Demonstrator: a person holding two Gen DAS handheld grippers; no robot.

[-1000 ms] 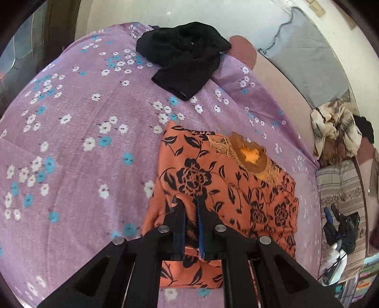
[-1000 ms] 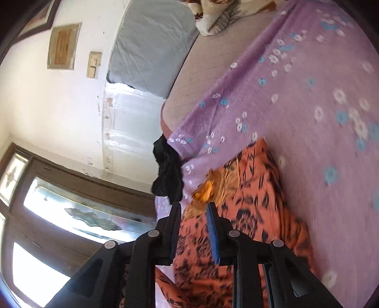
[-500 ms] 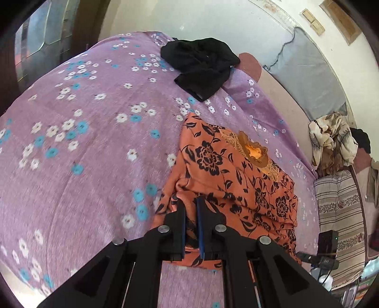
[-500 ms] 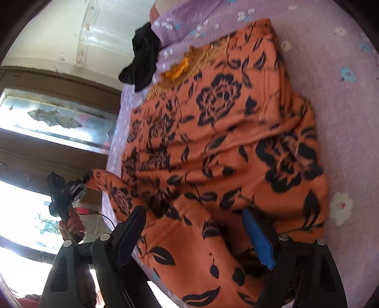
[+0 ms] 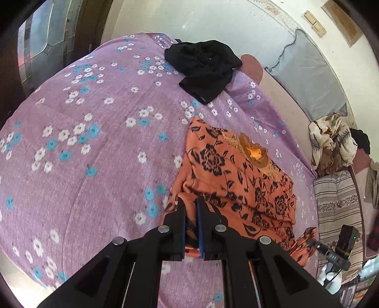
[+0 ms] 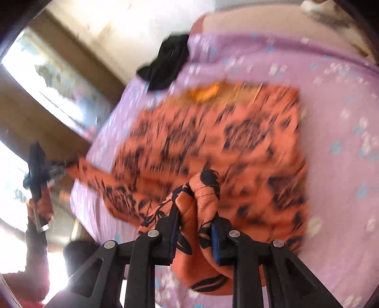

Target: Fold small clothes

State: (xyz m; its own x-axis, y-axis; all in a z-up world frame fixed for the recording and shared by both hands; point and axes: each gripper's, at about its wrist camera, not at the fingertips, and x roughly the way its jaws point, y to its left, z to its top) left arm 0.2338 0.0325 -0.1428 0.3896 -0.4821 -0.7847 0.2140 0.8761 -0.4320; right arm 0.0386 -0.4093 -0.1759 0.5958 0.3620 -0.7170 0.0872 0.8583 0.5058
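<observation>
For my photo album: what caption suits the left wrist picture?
Left hand-held gripper pinching the orange flowered garment on a purple flowered bedspread, black clothing beyond.

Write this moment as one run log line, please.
left gripper: shut on orange garment | right gripper: closing on its bunched fabric | black cloth: untouched

A lilac bedsheet (image 5: 99, 151) sprinkled with white and blue flowers covers the bed and serves as the landmark. Beyond its far right edge a grey pillow (image 5: 308, 78) leans on the white wall (image 5: 213, 21) — two small switch plates (image 5: 315, 21) sit above it. To the right of the sheet lie a crumpled cream patterned cloth (image 5: 331, 139) and a striped cushion (image 5: 336, 201). Past the sheet's left edge stands a dark wooden window frame (image 5: 45, 45).
</observation>
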